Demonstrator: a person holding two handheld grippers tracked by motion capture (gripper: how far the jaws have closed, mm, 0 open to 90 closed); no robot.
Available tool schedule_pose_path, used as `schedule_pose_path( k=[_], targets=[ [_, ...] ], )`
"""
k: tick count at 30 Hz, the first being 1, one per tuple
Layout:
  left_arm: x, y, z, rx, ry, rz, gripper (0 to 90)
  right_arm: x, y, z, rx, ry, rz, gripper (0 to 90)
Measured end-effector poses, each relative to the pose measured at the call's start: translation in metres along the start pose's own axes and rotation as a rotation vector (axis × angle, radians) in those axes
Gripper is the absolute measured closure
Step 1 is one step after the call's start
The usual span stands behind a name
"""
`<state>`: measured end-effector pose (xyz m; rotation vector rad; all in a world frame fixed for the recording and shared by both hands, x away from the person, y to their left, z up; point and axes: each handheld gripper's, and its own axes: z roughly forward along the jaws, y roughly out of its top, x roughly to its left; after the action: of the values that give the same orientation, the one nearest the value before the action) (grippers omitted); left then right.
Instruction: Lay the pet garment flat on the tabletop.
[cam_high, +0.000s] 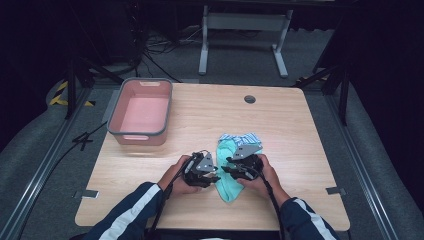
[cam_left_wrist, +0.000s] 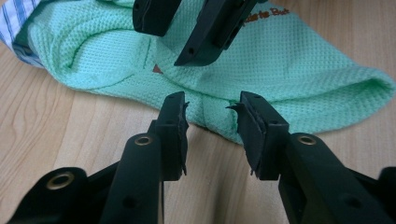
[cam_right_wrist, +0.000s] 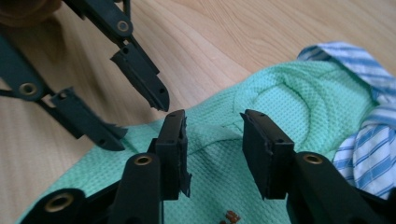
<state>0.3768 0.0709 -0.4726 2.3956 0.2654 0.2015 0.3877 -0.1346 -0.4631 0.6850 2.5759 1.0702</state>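
A mint-green waffle-weave cloth (cam_high: 228, 189) (cam_left_wrist: 303, 70) (cam_right_wrist: 289, 98) lies crumpled on the wooden table, with a blue-and-white striped cloth (cam_high: 241, 137) (cam_left_wrist: 14, 23) (cam_right_wrist: 369, 135) tucked under its far end. My left gripper (cam_high: 216, 176) (cam_left_wrist: 210, 109) sits at the cloth's left edge, jaws open, a fold of the green cloth just beyond the tips. My right gripper (cam_high: 226, 167) (cam_right_wrist: 212, 126) hovers over the green cloth, open and gripping nothing. The two grippers face each other closely; the right gripper (cam_left_wrist: 187, 32) and left gripper (cam_right_wrist: 140, 119) each appear in the other's view.
A pink basin with a grey rim (cam_high: 140, 82) stands at the table's back left, holding nothing. A round cable hole (cam_high: 250, 99) sits near the far edge. Bare wood (cam_high: 210, 112) stretches between the basin and the cloths. The person's dark sleeves enter from the bottom.
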Motion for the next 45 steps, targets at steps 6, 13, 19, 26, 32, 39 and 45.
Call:
schedule_pose_path(
  k=[6,13,19,26,32,39,45],
  targets=[
    [-0.002,-0.002,0.001,-0.020,0.006,0.020,62.0,-0.005,-0.005,0.008,0.017,0.028,0.036,63.9],
    [0.005,-0.007,0.001,-0.046,-0.041,-0.025,62.1,-0.003,-0.006,0.008,0.010,0.098,0.040,86.2],
    [0.008,-0.009,0.002,-0.062,-0.056,-0.039,62.1,-0.001,-0.004,0.004,0.025,0.078,0.008,87.8],
    [0.010,-0.010,0.004,-0.073,-0.070,-0.042,63.7,-0.004,-0.002,-0.015,-0.020,0.068,-0.016,87.9],
    [0.009,-0.009,0.004,-0.073,-0.066,-0.045,64.2,-0.005,-0.002,-0.039,-0.050,0.077,-0.041,87.8],
    [0.009,-0.009,0.005,-0.075,-0.062,-0.043,64.2,-0.010,-0.012,-0.060,-0.054,0.092,-0.038,87.8],
    [0.009,-0.009,0.005,-0.075,-0.063,-0.046,64.2,-0.006,-0.024,-0.076,-0.040,0.093,-0.051,87.7]
  ],
)
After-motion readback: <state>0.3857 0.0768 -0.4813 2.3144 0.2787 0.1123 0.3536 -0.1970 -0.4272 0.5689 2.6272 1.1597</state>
